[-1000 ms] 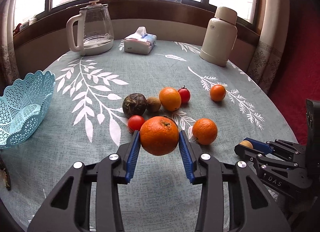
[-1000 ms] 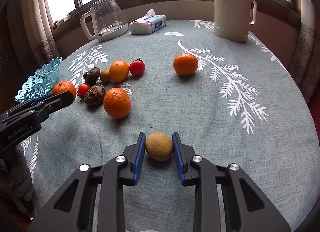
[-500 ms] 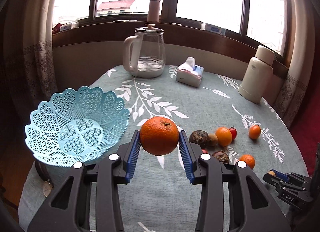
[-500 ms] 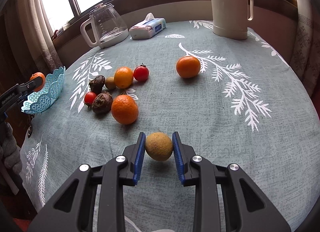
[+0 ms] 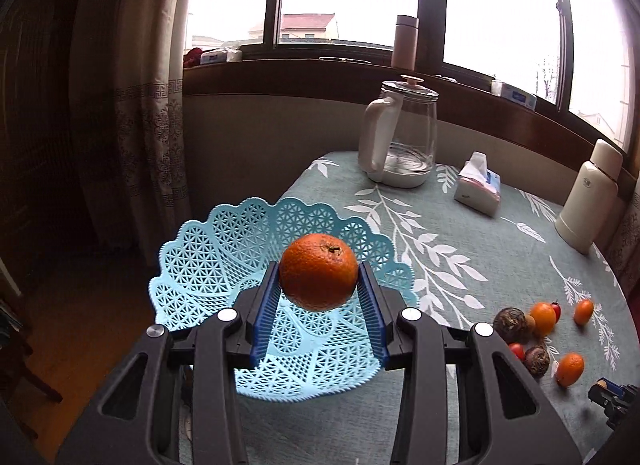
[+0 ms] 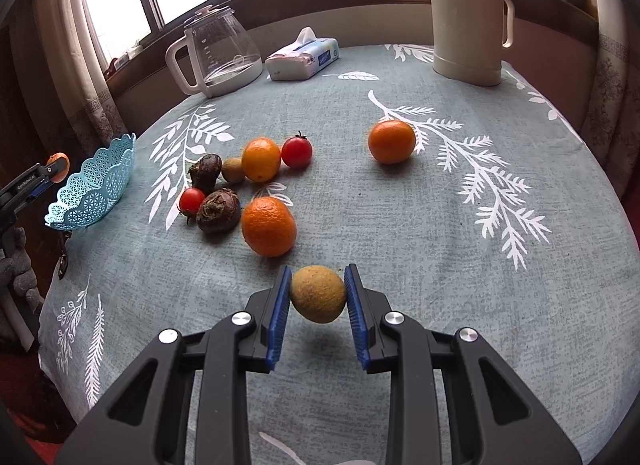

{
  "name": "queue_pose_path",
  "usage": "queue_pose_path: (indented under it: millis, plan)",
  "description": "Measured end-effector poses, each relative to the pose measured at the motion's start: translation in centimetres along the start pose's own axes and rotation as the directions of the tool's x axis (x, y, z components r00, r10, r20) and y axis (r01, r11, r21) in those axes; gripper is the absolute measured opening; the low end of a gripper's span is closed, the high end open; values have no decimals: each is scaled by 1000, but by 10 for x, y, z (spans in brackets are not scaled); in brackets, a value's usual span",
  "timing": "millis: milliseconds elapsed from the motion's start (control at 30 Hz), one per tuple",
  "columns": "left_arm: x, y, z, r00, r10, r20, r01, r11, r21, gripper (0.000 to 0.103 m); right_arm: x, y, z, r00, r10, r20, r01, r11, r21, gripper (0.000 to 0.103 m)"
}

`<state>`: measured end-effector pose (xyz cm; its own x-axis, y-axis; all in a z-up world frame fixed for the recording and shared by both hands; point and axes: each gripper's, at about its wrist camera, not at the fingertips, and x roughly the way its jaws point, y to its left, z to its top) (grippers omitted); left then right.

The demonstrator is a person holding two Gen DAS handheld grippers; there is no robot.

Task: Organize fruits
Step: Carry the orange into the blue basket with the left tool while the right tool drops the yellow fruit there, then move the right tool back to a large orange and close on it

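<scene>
**Desk:** What is your left claw doing, and where is the fruit?

**Me:** My left claw is clenched on a large orange, blue pads pressed to its two flanks, stem scar facing up. It hangs above the bowl of the pale blue lattice basket, inside the line of the rim and clear of the mesh.

**Desk:** And the right?

**Me:** My right claw is gripping a small yellow-brown fruit, perhaps a kiwi, lifted off the counter; its shadow lies below. That is far from the basket, on the far side of the loose cluster of fruit.

**Desk:** How will the orange handle?

**Me:** My guess: firm but slightly yielding, with a pebbled rind the ribbed pads bite well. It is round, so holding across the widest part is right; off-centre it could squirt out. It looks weighty for its size, while the basket looks light and sits near the counter's edge, so a drop might tip or shove it. Lower first, then let go.

**Desk:** The small one?

**Me:** Softer, I suspect. Easy pressure, or it bruises.
</scene>
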<state>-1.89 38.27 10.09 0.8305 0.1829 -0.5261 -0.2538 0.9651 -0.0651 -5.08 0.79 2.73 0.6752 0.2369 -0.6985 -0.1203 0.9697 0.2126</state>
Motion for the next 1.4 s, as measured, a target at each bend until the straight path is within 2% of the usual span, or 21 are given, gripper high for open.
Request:
queue_pose_path:
  millis: [33, 67, 133, 300, 467, 600, 667, 833, 1000, 1167, 1200, 1233, 1267, 1300, 1400]
  plan:
    - [4, 6, 1, 1000, 12, -11, -12, 1000, -9, 44, 0, 3, 1, 1000, 5, 3, -5, 1000, -4, 28]
    - [7, 12, 2, 1000, 25, -16, -25, 1000, -19, 61, -1, 7, 3, 1000, 11, 6, -11, 1000, -7, 28]
    - [5, 24, 4, 999, 52, 2, -51, 998, -47, 88, -1, 14, 6, 1000, 25, 10, -25, 1000, -15, 28]
    - [-7, 41, 14, 994, 95, 55, -92, 994, -58, 89, 1, 35, 19, 996, 89, 14, -89, 996, -24, 28]
    - [-13, 56, 23, 989, 129, 69, -123, 989, -87, 90, 7, 73, 41, 985, 174, 20, -172, 983, -65, 28]
    - [-20, 65, 29, 987, 136, 80, -127, 986, -108, 90, 13, 118, 61, 965, 261, 23, -256, 959, -120, 28]
    - [-24, 71, 31, 986, 142, 87, -132, 984, -120, 93, 19, 143, 70, 953, 303, 21, -297, 944, -146, 28]
    - [-32, 84, 36, 982, 161, 102, -145, 979, -146, 95, 46, 207, 85, 925, 379, -29, -378, 907, -187, 28]
    - [-35, 92, 39, 980, 169, 106, -151, 976, -158, 97, 68, 255, 90, 911, 407, -70, -412, 886, -214, 28]
    - [-33, 92, 39, 985, 144, 96, -128, 978, -162, 97, 89, 275, 88, 909, 405, -105, -418, 885, -206, 29]
    - [-32, 92, 39, 985, 143, 96, -127, 979, -159, 97, 90, 276, 88, 908, 406, -102, -418, 886, -202, 35]
    - [-32, 91, 39, 985, 141, 95, -125, 979, -159, 99, 91, 276, 87, 910, 403, -95, -414, 889, -196, 51]
    - [-32, 91, 38, 986, 137, 95, -121, 980, -161, 100, 89, 274, 87, 913, 400, -79, -407, 894, -188, 57]
    - [-31, 91, 38, 987, 133, 93, -117, 980, -162, 100, 87, 272, 87, 917, 394, -64, -399, 898, -183, 61]
    - [-29, 90, 37, 988, 128, 86, -113, 980, -167, 100, 84, 262, 87, 920, 389, -51, -392, 905, -166, 61]
